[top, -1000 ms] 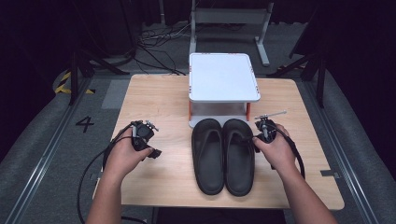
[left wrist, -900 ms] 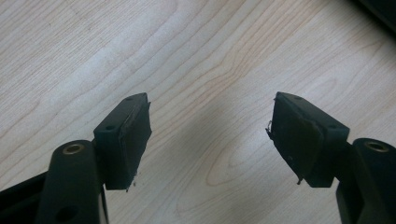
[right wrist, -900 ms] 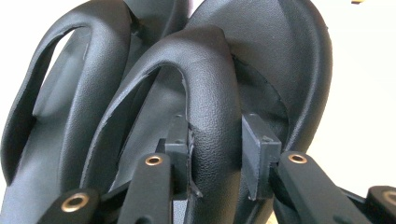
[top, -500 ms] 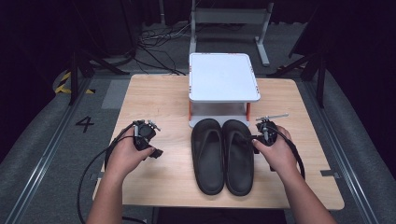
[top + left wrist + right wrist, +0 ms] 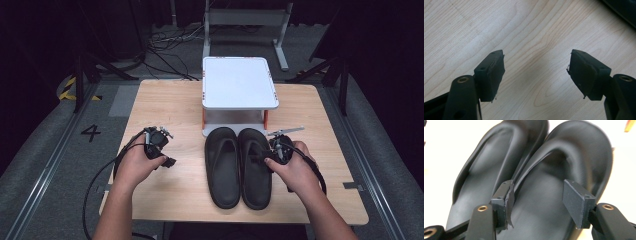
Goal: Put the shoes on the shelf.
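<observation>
The high view looks forward and down over the whole table (image 5: 165,105) from the person's edge. Each gripper view sits close above it; the right's slippers (image 5: 529,185) also appear from above.

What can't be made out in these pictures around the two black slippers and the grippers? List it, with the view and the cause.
- Right gripper, right gripper view: its jaws, just opening, stand apart over the right slipper; whether the pads touch it cannot be told.
- Right slipper's heel, right gripper view: cut off by the bottom edge.
- Left slipper, left gripper view: cut off by the top corner.
- Space under the white stand, high view: hidden by its top.
</observation>
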Action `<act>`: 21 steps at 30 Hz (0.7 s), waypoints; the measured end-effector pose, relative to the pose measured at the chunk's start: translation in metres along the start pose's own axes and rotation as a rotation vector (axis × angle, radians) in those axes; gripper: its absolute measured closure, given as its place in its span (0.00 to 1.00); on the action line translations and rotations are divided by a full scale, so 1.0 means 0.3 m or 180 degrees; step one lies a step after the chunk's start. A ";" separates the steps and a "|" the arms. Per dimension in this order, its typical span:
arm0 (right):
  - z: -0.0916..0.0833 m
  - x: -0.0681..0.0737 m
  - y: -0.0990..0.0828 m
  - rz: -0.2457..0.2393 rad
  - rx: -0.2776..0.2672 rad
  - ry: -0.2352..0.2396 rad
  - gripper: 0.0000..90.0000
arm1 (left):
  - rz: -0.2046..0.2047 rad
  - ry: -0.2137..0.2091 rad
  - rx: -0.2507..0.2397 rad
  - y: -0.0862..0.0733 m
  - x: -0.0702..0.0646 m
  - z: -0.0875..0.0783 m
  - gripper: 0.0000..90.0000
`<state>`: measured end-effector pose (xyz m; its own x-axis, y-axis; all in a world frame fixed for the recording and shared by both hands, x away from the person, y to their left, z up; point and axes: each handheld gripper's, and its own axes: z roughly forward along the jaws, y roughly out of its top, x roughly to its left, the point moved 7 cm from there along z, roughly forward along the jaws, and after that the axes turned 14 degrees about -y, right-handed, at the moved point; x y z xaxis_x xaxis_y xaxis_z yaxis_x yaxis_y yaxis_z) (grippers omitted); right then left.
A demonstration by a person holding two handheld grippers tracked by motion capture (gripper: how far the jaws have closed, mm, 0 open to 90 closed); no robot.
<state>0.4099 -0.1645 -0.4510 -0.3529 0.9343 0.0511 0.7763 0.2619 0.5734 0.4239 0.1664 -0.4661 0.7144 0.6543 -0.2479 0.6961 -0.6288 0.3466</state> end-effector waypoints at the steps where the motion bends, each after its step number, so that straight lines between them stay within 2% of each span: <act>1: 0.001 0.012 -0.006 -0.0016 0.0026 0.0014 0.49 | 0.0001 -0.0003 0.0009 0.000 0.001 0.002 0.33; 6: 0.020 0.068 -0.024 -0.0100 0.0122 0.0051 0.45 | -0.0002 0.0005 0.0011 -0.004 0.003 0.006 0.33; 11: 0.043 0.105 -0.031 -0.0089 0.0243 0.0108 0.45 | -0.0046 0.0007 0.0000 -0.020 0.008 0.000 0.33; 14: 0.056 0.124 -0.032 -0.0099 0.0288 0.0127 0.44 | -0.0095 0.0038 -0.0018 -0.035 0.016 -0.007 0.33; 21: 0.087 0.154 -0.028 -0.0100 0.0368 0.0171 0.41 | -0.0104 0.0040 -0.0022 -0.048 0.016 -0.013 0.33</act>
<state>0.4007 -0.1172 -0.4746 -0.4031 0.9116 0.0801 0.8183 0.3199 0.4776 0.4170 0.1804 -0.4688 0.6903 0.6798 -0.2479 0.7186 -0.6040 0.3446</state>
